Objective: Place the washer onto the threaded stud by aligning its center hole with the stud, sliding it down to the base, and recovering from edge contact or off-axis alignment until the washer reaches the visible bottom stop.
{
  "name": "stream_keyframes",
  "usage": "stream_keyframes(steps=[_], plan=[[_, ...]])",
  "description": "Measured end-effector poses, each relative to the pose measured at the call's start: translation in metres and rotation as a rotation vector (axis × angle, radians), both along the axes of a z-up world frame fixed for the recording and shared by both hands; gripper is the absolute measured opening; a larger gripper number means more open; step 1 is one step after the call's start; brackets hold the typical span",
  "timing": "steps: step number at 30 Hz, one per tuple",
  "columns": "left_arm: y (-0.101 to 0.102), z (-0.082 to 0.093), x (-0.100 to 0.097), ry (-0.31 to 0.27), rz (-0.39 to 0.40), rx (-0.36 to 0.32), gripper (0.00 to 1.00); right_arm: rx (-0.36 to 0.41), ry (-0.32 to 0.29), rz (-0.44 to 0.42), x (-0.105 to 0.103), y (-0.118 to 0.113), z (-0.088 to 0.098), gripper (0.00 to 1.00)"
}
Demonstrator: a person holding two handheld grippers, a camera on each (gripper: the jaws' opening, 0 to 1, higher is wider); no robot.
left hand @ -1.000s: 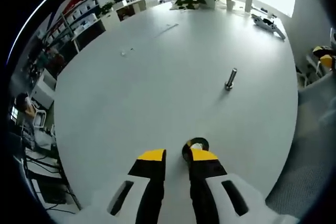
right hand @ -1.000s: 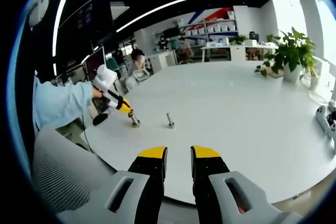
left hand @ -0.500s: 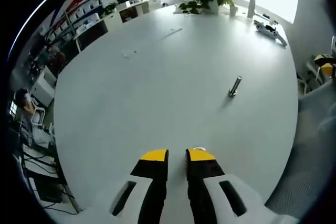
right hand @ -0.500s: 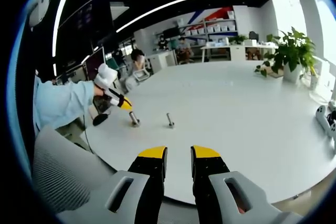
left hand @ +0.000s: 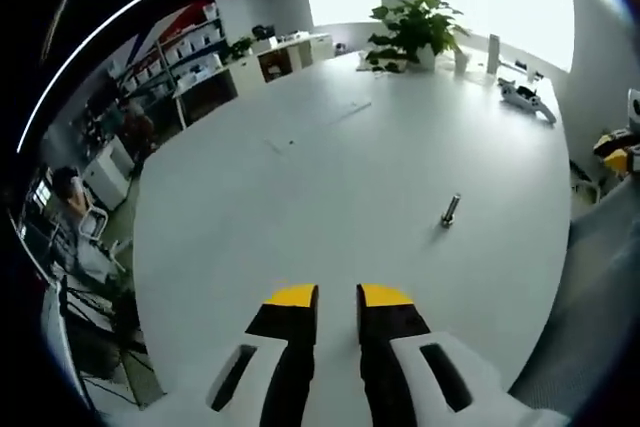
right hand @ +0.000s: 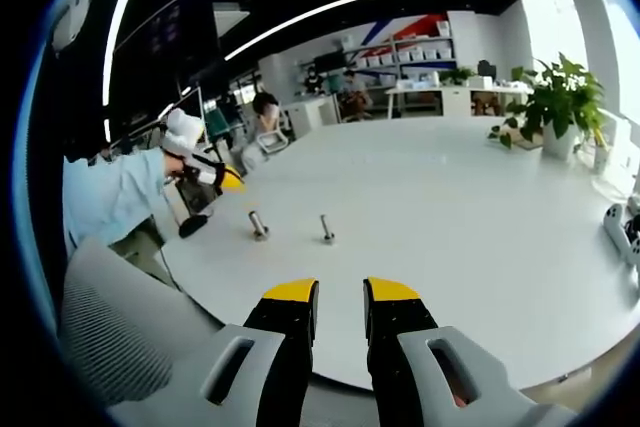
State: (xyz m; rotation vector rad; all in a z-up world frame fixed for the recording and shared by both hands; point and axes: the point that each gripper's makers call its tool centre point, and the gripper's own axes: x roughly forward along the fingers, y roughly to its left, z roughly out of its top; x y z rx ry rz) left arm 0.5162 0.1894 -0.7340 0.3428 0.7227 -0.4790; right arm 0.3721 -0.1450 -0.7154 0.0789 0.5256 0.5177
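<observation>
Left gripper view first: your left gripper [left hand: 338, 295] hangs over the near edge of the white tabletop [left hand: 300, 197]. Its yellow-tipped fingers are a narrow gap apart, and there's nothing between them. The stud [left hand: 450, 211] stands upright on the tabletop, ahead and off to the right of your fingers and well apart from them. Nothing sits on its shaft that I can make out. At the far edge there's a plant [left hand: 418, 27], and to its right a white device [left hand: 525, 99] lies flat.

Over to the right gripper view: your right gripper [right hand: 340, 290] is low at the tabletop's near edge. Its fingers are parted by the same narrow gap and are empty. Beyond them the stud stands on the open surface. Just to its left in this view, close but not touching, stands a short dark piece [right hand: 258, 224]. It's too small to tell whether that's the washer.

Your left gripper comes in from the left here, with your light blue sleeve [right hand: 105, 202] behind it. Its yellow tip is up off the tabletop, above and to the left of that short piece and not touching it. A grey chair back [right hand: 120, 337] fills the lower left corner. The plant sits at the far right edge of the tabletop.
</observation>
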Motion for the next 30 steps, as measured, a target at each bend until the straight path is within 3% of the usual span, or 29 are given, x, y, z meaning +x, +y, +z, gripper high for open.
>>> stream_keyframes(steps=[7,10,13,17,21,24,30], plan=[[0.007,0.042,-0.022,-0.100,0.053,-0.034,0.17,0.001,0.002,0.023,-0.002,0.006,0.001,0.20],[0.013,0.061,-0.035,-0.159,0.078,-0.027,0.21,0.005,0.003,0.029,-0.003,0.007,0.002,0.20],[0.015,0.071,-0.048,-0.180,0.101,-0.050,0.27,0.006,0.000,0.036,-0.003,0.009,0.003,0.21],[0.017,0.088,-0.067,-0.240,0.150,-0.089,0.40,0.006,-0.005,0.052,-0.005,0.012,0.004,0.21],[0.014,0.087,-0.086,-0.256,0.160,-0.103,0.50,-0.001,-0.002,0.096,-0.008,0.018,0.004,0.21],[0.013,0.081,-0.099,-0.250,0.178,-0.112,0.51,0.001,-0.003,0.112,-0.009,0.020,0.004,0.21],[0.005,0.074,-0.119,-0.261,0.224,-0.223,0.57,0.008,-0.013,0.109,-0.009,0.019,0.006,0.21]])
